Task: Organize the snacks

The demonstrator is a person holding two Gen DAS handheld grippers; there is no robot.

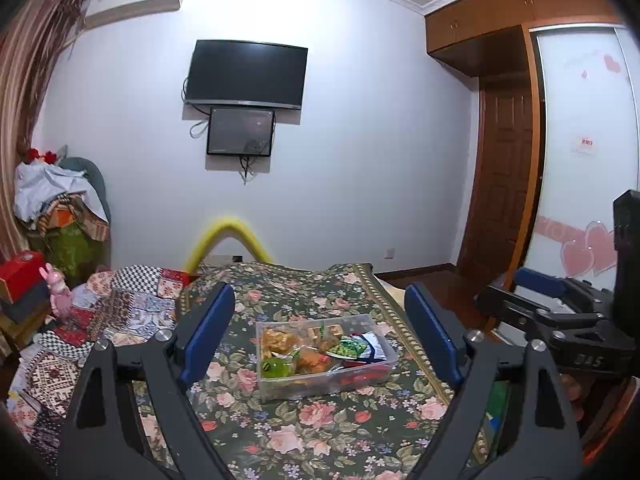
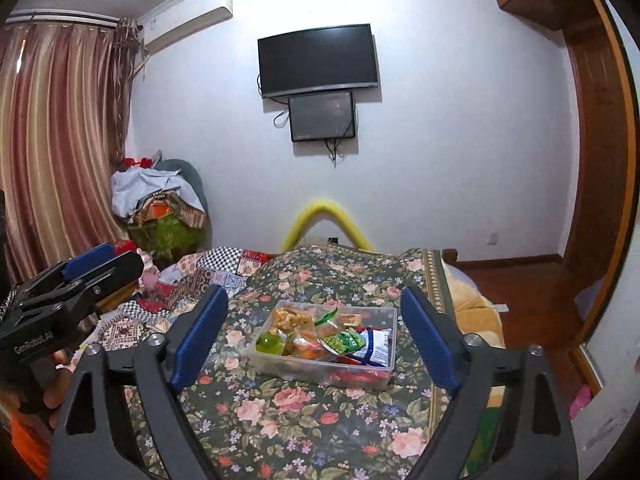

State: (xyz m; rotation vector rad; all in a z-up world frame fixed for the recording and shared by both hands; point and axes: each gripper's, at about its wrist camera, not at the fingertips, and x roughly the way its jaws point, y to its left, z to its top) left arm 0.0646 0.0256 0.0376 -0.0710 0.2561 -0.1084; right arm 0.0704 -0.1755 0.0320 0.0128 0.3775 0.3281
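1. Sitting on the floral blanket [image 1: 304, 432] is the clear plastic box [image 1: 325, 380], the landmark for everything else; you see it between the blue fingers in both wrist views, resting flat with its open top up.
2. Inside that box you have the snacks: a green packet [image 1: 349, 346] near its middle, a blue-and-white packet [image 2: 376, 346] beside it toward the box's right wall, orange-brown fried snacks [image 1: 278, 340] at the box's far left corner, a round green jelly cup [image 2: 269, 344] at the near left, and red wrappers [image 2: 352, 378] along the near right wall.
3. Your left gripper [image 1: 320, 340] stands wide apart, fingers well clear of the box on either side, with nothing held between the pads.
4. Your right gripper [image 2: 316, 340] is likewise spread wide and holds nothing; the box shows in the gap but neither pad touches it.
5. Left of the box, a patchwork quilt [image 1: 120, 304] lies alongside the floral blanket.
6. Beyond the box, a yellow foam tube [image 1: 228, 236] arches against the white wall [image 1: 360, 160].
7. Above the box on that wall hang a dark television [image 1: 246, 74] and a smaller dark screen [image 1: 240, 132] just under it.
8. Far left of the box hang striped curtains [image 2: 60, 140].
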